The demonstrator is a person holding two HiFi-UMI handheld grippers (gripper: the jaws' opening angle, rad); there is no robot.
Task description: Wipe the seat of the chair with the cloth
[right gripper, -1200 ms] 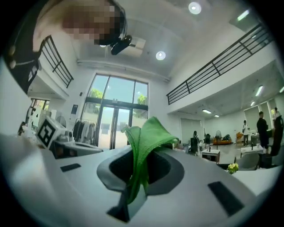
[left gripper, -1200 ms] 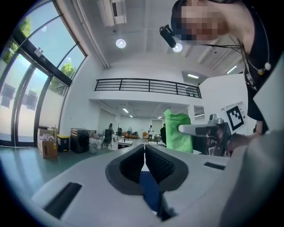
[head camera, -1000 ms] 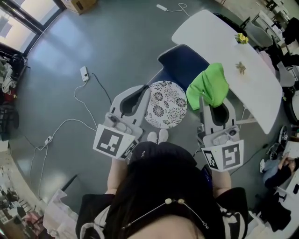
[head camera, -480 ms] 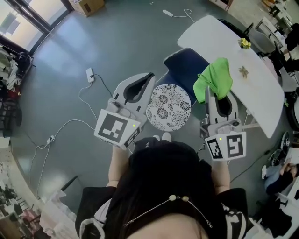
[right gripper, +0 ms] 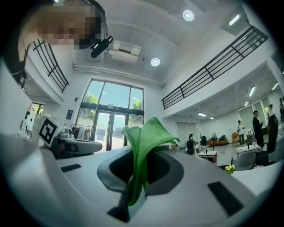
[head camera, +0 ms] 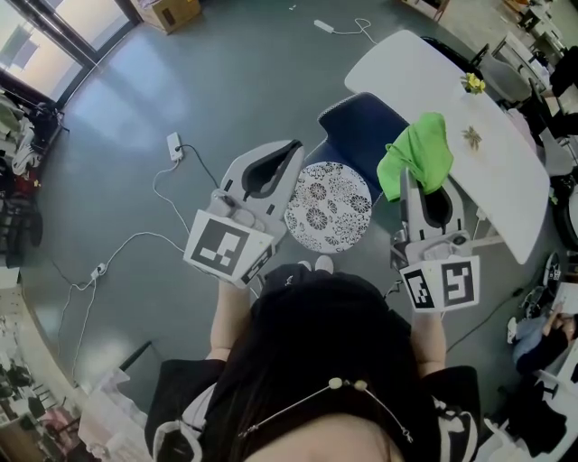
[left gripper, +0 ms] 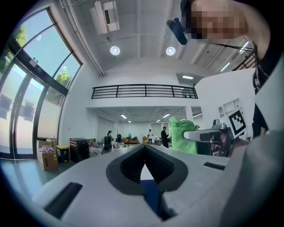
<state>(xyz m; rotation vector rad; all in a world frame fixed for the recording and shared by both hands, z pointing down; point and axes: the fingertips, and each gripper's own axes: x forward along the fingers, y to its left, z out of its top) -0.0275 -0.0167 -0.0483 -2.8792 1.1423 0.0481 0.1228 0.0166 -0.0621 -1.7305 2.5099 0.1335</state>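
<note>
The chair has a round seat (head camera: 328, 207) with a black-and-white flower pattern and a dark blue back (head camera: 359, 129); it stands just in front of the person's feet. My left gripper (head camera: 293, 148) hovers left of the seat, shut, with nothing between its jaws (left gripper: 144, 150). On the seat's right, my right gripper (head camera: 409, 177) is shut on a green cloth (head camera: 417, 152). The cloth (right gripper: 141, 146) sticks up from between the jaws and flops over. Both grippers are held above seat level, pointing away from the person.
A white table (head camera: 492, 171) with small yellow flowers (head camera: 469, 83) runs along the right, close to the chair back. A power strip (head camera: 173, 144) and white cables (head camera: 135, 239) lie on the grey floor at left. A cardboard box (head camera: 169, 11) sits far off.
Both grippers have shifted slightly forward beside the seat since a second ago, the cloth going with the right one. Over the last half second almost nothing moved.
</note>
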